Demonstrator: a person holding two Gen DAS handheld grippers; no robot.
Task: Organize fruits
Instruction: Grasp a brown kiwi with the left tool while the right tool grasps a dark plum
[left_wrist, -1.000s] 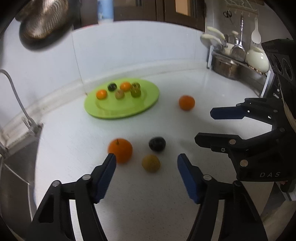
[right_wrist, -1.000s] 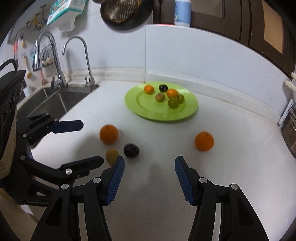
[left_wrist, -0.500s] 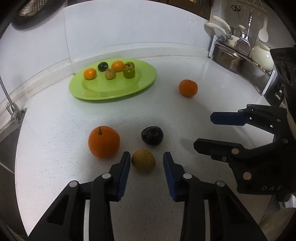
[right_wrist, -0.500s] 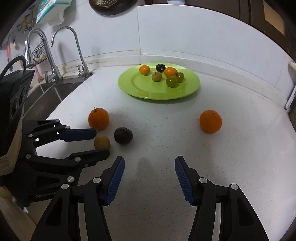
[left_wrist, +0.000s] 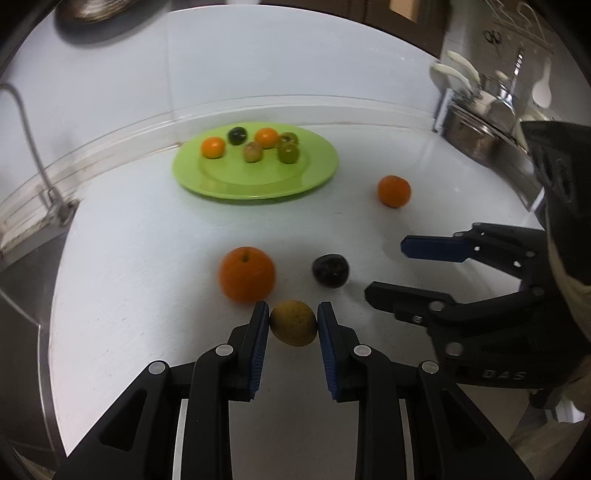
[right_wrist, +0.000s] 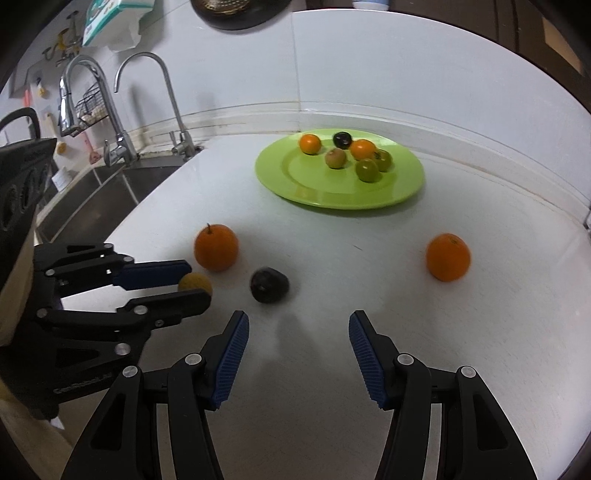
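On a white kitchen counter (left_wrist: 140, 280), the left gripper (left_wrist: 293, 323) pinches a small yellow-brown fruit (left_wrist: 293, 322) between its blue pads, both pressed against the fruit's sides; it appears to sit low at the counter, though whether it has left the surface cannot be told. The pick looks to be the step in hand. Next, by my reading, comes a lift and a carry forward to the green plate (left_wrist: 314, 177) well ahead of the tool, where six small fruits already lie. A large orange (left_wrist: 246, 274) sits just ahead-left of the fingers, a dark plum (left_wrist: 330, 270) just ahead-right. The right gripper (right_wrist: 297, 363) hangs wide open and empty. Its camera alone shows the sink (right_wrist: 92, 199) and taps off to its left, and gives the clearer sight of a second orange (right_wrist: 448, 257) ahead-right of it; the left camera alone shows both pads gripping the fruit.
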